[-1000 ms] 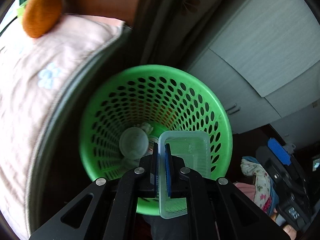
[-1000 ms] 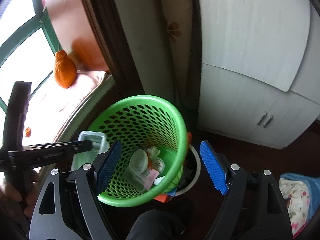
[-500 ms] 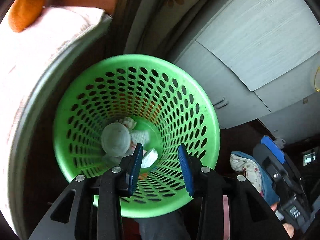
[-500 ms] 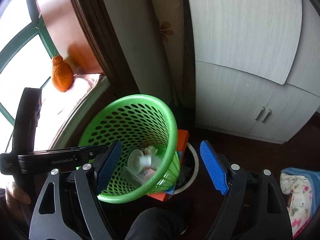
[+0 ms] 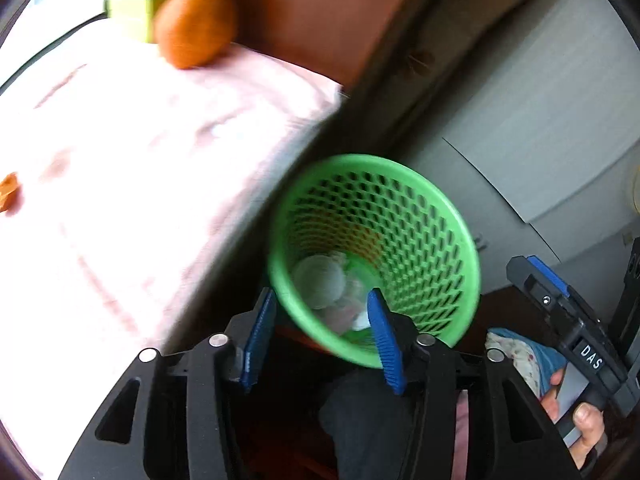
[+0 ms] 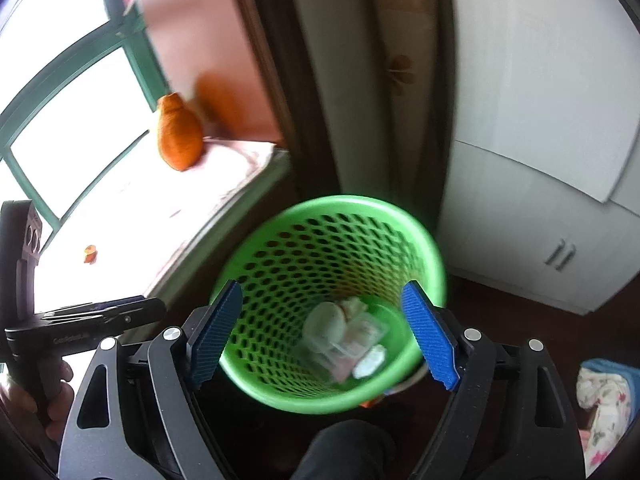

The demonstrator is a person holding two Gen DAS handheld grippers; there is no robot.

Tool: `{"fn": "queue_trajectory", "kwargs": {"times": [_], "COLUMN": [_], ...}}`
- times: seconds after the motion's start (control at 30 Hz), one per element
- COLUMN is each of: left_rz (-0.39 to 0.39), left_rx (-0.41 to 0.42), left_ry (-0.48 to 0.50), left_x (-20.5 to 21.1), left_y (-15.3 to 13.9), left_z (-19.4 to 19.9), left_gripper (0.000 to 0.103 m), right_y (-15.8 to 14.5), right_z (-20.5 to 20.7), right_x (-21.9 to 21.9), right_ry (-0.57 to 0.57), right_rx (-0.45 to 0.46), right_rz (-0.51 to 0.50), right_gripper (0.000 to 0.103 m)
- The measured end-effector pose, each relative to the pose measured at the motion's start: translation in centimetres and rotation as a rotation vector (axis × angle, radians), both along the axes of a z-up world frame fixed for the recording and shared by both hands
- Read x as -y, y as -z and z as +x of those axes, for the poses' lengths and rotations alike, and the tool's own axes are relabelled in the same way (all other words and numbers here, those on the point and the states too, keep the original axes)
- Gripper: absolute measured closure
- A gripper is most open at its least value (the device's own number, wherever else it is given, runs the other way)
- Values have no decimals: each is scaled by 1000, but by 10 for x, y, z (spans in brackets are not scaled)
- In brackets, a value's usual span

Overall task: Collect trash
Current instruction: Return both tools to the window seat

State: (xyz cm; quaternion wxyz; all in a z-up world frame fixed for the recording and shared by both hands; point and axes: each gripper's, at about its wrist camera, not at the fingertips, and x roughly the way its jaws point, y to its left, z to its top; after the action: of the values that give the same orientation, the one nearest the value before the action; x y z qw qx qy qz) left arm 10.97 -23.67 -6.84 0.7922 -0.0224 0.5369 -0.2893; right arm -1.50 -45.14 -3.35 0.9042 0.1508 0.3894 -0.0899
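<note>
A green perforated waste basket [image 5: 420, 216] [image 6: 280, 264] stands on the dark floor beside the bed. Clear plastic containers and wrappers [image 6: 344, 340] lie at its bottom, also seen in the left wrist view [image 5: 324, 284]. My left gripper [image 5: 320, 336] is open and empty, above the basket's near rim. My right gripper [image 6: 324, 332] is wide open and empty, over the basket. A small orange scrap [image 5: 8, 196] [image 6: 90, 254] lies on the pink bed cover.
A bed with a pink cover [image 5: 120, 184] is at the left, with an orange plush toy [image 5: 192, 24] [image 6: 178, 136] by the window. White cabinets [image 6: 540, 140] stand at the right. A floral cloth [image 6: 604, 400] lies on the floor at right.
My left gripper opened and dropped the clear plastic container into the basket, then swung left towards the bed. The right gripper stayed open and moved closer over the basket.
</note>
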Motion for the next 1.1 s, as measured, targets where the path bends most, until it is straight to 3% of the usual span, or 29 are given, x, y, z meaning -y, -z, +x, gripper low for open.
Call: {"fn": "queue_trajectory", "kwargs": {"times": [0.5, 0.8, 0.87, 0.93, 1.1], "left_rz": [90, 155, 158, 167, 197], "left_rx": [53, 72, 71, 74, 73], "left_ry": [-348, -578, -608, -629, -641], "left_x": [-166, -272, -292, -309, -336], "left_y": [-5, -3, -3, -1, 8], "left_z": [20, 43, 46, 49, 59], "left_gripper": [48, 37, 37, 27, 17], "right_y": [-6, -10, -10, -11, -10], "right_z": [69, 103, 113, 123, 150], "right_x": [-109, -167, -179, -193, -220], "right_ry": [-242, -357, -384, -414, -473], "right_rx": [-13, -19, -21, -23, -17], "right_rz": [-2, 11, 9, 8, 12], "right_gripper": [21, 21, 21, 20, 16]}}
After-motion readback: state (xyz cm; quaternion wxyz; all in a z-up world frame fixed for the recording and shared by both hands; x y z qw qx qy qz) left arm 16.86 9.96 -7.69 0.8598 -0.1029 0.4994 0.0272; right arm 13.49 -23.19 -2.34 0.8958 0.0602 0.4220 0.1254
